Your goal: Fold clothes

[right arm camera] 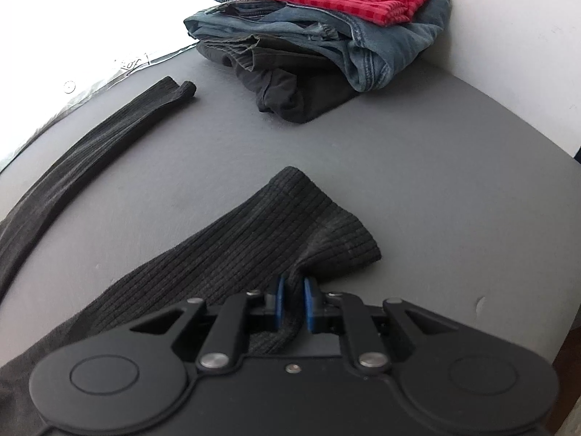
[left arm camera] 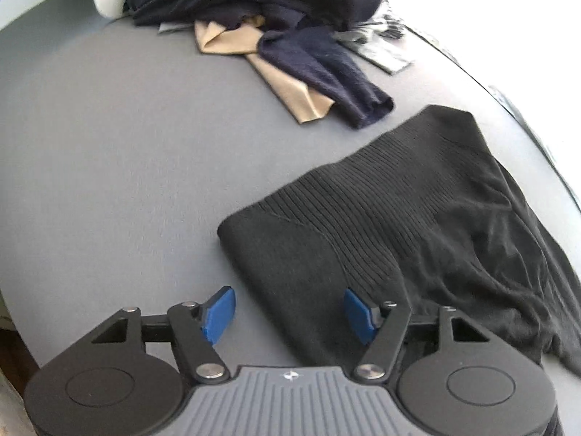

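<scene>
The grey table [left arm camera: 109,167] is carrying everything. On it the black ribbed sweater [left arm camera: 381,218] is lying spread flat. Beyond the sweater a stack of folded clothes [right arm camera: 326,36] is sitting. The right gripper [right arm camera: 290,292] is clamping the sweater's ribbed cuff. The left gripper [left arm camera: 289,314] is hovering over the sweater's corner, jaws apart, gripping nothing.

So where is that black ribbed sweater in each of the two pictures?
Left wrist view: the black ribbed sweater lies lower right, its folded corner between the open left gripper pads.
Right wrist view: its sleeve runs from lower left to centre, pinched in the right gripper; another sleeve lies far left.
Shared landmark: the grey table.
</scene>
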The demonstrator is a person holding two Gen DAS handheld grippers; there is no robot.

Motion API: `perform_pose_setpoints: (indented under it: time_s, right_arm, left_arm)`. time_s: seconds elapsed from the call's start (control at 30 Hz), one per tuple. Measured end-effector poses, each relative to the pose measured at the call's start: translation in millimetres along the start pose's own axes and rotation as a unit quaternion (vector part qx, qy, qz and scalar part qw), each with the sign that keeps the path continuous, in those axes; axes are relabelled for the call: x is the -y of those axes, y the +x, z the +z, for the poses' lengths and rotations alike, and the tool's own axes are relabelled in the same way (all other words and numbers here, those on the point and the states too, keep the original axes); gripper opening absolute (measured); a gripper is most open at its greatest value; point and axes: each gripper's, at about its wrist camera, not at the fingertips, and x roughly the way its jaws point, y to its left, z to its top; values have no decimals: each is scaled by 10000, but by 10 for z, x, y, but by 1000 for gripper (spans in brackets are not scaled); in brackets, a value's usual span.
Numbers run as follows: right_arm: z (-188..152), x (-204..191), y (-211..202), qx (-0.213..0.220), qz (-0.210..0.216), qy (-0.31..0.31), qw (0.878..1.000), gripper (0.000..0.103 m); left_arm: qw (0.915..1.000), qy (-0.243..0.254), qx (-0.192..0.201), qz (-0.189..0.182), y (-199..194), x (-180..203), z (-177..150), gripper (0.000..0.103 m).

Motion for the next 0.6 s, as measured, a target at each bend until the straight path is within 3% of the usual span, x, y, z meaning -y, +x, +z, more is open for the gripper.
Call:
perform_pose_setpoints:
  time_s: [0.1,0.23,0.3,0.43,0.5,0.6]
  right_arm:
    - [6,11,-1,3,-30,177,9998,12]
    - [6,13,2,20,-87,367,9993,12]
    - [9,4,5,18,-128,423,9990,12]
    - [43,24,25,-8,-73,627,9980,6]
    - [62,46,28,-27,-1,839,9965,5]
    - [86,107,2,9,212,1304,9912,5]
  left_arm:
    - [9999,-49,56,-130,55,-9,29,86]
    - [9990,287,177,293,128,183,15,84]
    - [9975,376,320,503,124,241,-1,68]
    - [9969,350,528,475,110,199,57,44]
    - [9967,231,614,472,105,150,78,20]
    - [9974,5,666,263,66,68,104,8]
